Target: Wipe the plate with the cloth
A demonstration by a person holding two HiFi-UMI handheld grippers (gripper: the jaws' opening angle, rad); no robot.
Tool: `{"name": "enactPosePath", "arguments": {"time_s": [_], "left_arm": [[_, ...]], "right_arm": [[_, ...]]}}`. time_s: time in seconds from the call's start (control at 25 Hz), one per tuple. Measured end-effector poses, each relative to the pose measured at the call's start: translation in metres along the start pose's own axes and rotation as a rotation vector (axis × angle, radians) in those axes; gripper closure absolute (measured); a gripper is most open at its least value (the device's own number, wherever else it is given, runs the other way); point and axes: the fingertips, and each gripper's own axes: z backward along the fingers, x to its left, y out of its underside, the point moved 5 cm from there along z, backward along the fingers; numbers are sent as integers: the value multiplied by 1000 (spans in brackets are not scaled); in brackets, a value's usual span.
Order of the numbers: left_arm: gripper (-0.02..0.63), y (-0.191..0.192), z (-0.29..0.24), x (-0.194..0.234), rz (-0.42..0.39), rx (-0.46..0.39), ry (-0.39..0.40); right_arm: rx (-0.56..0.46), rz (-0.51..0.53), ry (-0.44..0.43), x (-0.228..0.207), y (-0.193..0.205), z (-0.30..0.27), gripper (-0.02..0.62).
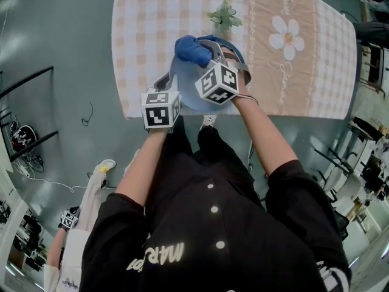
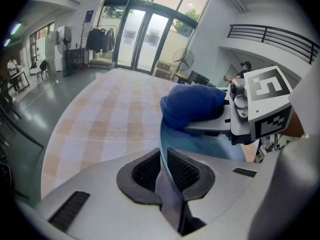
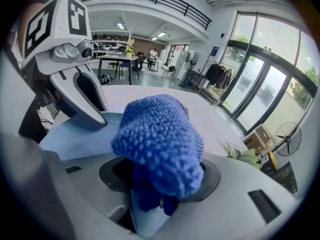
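Right, both grippers are up over the near edge of the checked tablecloth (image 1: 152, 29). Left gripper (image 2: 164, 173) has its jaws pressed tight on the rim of the light blue plate (image 2: 201, 144), holding it tilted, edge-on between the pads. Right gripper (image 3: 152, 200) is pinching a bunched blue cloth (image 3: 159, 139), the wad bulging out past the jaws. Cloth sits at the plate's far rim, against its face, with the right gripper lying across the plate. Further back on the table, a small green plant (image 1: 223, 15) stands well apart from the action
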Motion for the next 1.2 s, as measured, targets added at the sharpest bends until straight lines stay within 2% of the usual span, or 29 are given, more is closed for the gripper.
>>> {"name": "enactPosePath", "arguments": {"time_s": [0.4, 1.2], "left_arm": [[552, 0, 1, -1, -21, 7, -30], [552, 1, 0, -2, -14, 11, -56]], "right_arm": [[44, 74, 4, -4, 12, 7, 399], [133, 101, 36, -12, 52, 32, 402]]}}
